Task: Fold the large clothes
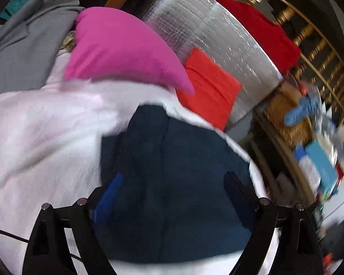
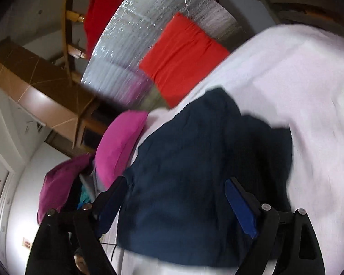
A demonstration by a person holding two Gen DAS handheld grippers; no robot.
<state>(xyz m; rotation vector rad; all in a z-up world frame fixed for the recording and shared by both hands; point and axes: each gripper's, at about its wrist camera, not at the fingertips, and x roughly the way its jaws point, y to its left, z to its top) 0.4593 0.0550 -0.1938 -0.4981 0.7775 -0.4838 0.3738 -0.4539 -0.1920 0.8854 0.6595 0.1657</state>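
Note:
A dark navy garment [image 1: 172,178] lies folded into a compact block on a pale pink sheet [image 1: 39,137]. It also shows in the right wrist view [image 2: 190,183] on the same sheet [image 2: 298,91]. My left gripper [image 1: 172,185] hovers over the garment with its jaws wide apart and nothing between them. My right gripper [image 2: 176,194] is likewise open above the garment, one finger at each side of it. Both views are motion-blurred.
A folded orange-red cloth [image 1: 206,89] lies on a silver foil mat [image 1: 217,34] beyond the sheet. A magenta pillow [image 1: 121,48] and a grey garment pile [image 1: 23,45] lie left. A red cloth [image 1: 259,27] hangs on a wooden rail. Cluttered shelves [image 1: 314,151] stand right.

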